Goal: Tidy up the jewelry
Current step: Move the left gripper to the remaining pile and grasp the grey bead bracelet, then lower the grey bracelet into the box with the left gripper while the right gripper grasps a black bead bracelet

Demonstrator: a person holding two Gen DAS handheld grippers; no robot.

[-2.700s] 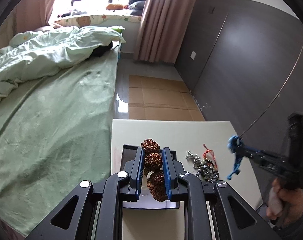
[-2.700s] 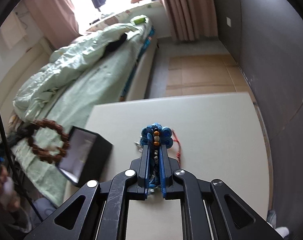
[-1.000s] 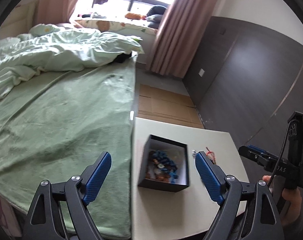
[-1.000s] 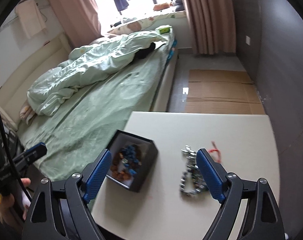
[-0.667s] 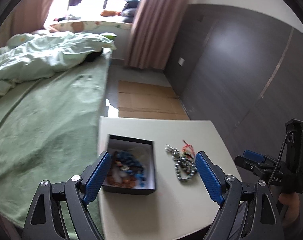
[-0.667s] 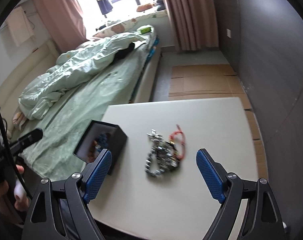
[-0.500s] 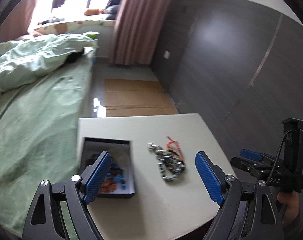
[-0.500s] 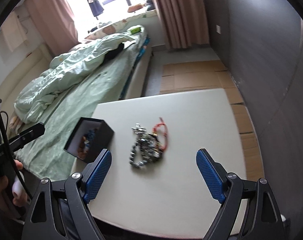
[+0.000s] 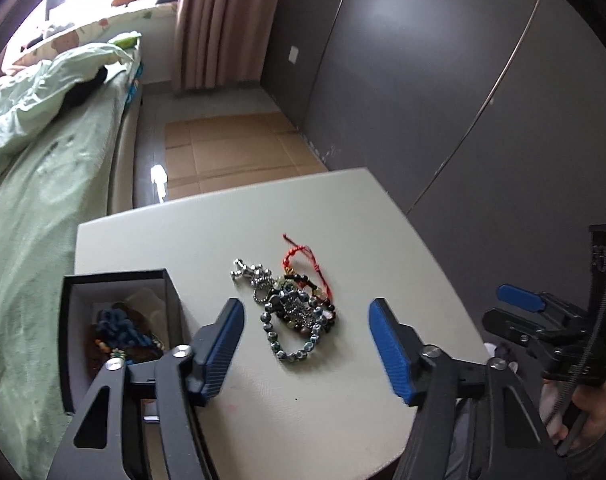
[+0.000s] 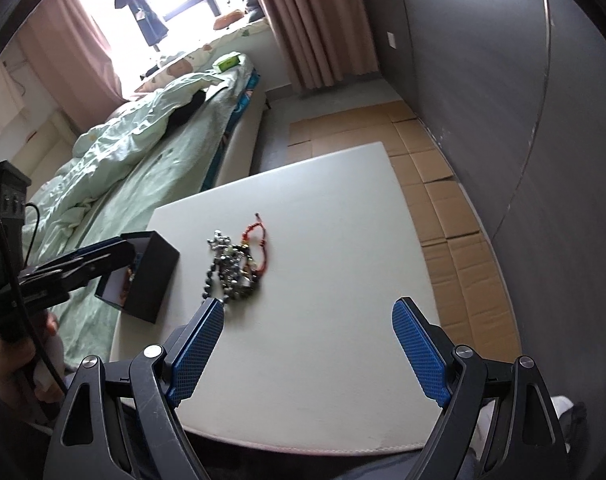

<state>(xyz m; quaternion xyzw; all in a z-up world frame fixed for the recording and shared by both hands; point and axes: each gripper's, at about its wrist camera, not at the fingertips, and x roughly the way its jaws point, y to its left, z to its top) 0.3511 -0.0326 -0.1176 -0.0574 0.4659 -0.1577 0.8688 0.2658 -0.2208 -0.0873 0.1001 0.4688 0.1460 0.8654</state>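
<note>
The table (image 9: 311,412) is a pale cream, plain. Near its left edge the box (image 9: 69,344) is black outside and white within, holding blue and brown beads (image 9: 121,332). Toward the middle lies the jewelry pile (image 9: 297,312): silver chain, dark and blue-grey beads, and a red cord (image 9: 303,254) on its far side. Each claw, left (image 9: 307,344) and right (image 10: 307,348), has black arms with blue ribbed pads (image 10: 419,354). The bed (image 10: 115,168) is mint green; the curtains (image 10: 315,20) are dusty pink.
</note>
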